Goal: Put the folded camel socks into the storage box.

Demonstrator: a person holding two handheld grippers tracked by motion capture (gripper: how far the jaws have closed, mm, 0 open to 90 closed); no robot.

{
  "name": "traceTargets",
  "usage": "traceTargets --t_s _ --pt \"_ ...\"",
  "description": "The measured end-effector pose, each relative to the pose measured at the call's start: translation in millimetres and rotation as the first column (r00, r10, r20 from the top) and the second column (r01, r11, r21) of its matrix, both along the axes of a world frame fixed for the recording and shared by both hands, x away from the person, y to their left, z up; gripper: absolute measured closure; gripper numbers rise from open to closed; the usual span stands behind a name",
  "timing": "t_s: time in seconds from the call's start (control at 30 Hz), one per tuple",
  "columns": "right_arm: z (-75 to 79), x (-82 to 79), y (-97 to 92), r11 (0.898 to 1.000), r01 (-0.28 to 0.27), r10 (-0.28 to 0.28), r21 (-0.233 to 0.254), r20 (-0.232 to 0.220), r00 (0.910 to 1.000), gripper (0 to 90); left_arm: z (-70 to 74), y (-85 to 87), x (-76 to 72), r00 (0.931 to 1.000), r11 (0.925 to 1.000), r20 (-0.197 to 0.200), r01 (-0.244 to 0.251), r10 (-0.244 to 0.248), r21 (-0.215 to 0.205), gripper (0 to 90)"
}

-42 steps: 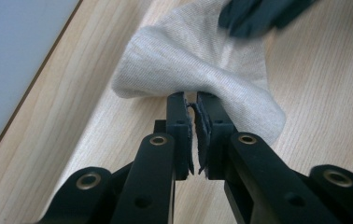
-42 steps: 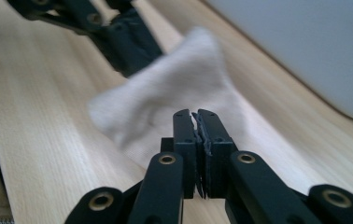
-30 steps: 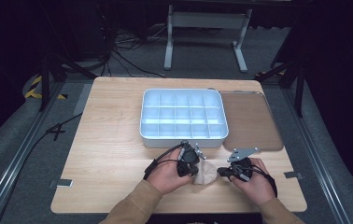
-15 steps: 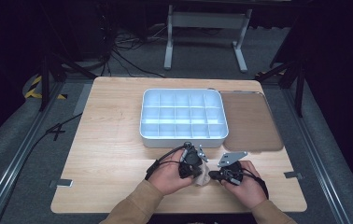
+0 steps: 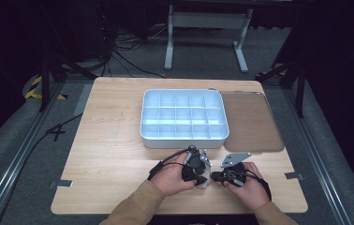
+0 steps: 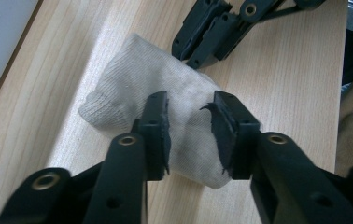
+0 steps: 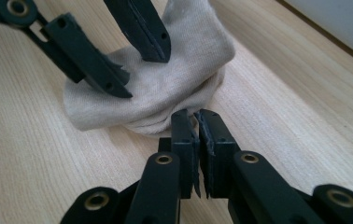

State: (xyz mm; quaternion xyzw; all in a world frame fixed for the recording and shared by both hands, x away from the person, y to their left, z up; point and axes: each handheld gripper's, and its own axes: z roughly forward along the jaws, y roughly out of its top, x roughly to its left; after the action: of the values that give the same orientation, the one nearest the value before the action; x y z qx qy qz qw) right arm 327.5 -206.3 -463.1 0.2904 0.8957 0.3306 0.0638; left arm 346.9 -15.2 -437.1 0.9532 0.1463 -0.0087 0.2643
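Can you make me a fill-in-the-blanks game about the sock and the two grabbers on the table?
1. The beige sock lies folded on the ____ table.
2. The left gripper has its jaws ____, with the sock lying under them.
3. The right gripper has its jaws nearly ____ at the sock's edge.
4. Behind the sock stands a white ____ with many small compartments.

Missing words: wooden; open; shut; tray
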Motion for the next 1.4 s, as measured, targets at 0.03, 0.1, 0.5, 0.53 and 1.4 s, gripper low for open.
traceTargets --t_s 0.03,0.1,0.5,0.53,1.4 --pt "0.8 0.1 -0.6 1.000 -0.003 0.003 0.003 0.002 1.0000 84.7 0.5 -0.2 -0.9 1.0000 1.0000 0.003 0.000 0.000 0.001 62.8" --pt "2.0 0.0 -1.4 1.000 0.002 -0.002 0.005 0.006 1.0000 84.5 1.6 -0.2 -2.0 0.9999 0.9999 0.016 0.005 -0.005 0.009 60.8" --pt "15.1 -0.6 -3.2 0.994 0.066 -0.069 0.090 0.029 0.9972 69.0 2.9 3.5 -4.7 0.9962 0.9991 0.085 -0.020 0.017 0.038 44.3" --pt "15.1 -0.6 -3.2 0.994 0.066 -0.069 0.090 0.029 0.9972 69.0 2.9 3.5 -4.7 0.9962 0.9991 0.085 -0.020 0.017 0.038 43.3" --pt "-3.2 10.6 15.5 0.981 0.151 -0.146 0.124 -0.052 0.9880 43.9 -2.6 7.8 -6.5 0.9963 0.9986 0.079 -0.037 0.034 0.038 38.8"
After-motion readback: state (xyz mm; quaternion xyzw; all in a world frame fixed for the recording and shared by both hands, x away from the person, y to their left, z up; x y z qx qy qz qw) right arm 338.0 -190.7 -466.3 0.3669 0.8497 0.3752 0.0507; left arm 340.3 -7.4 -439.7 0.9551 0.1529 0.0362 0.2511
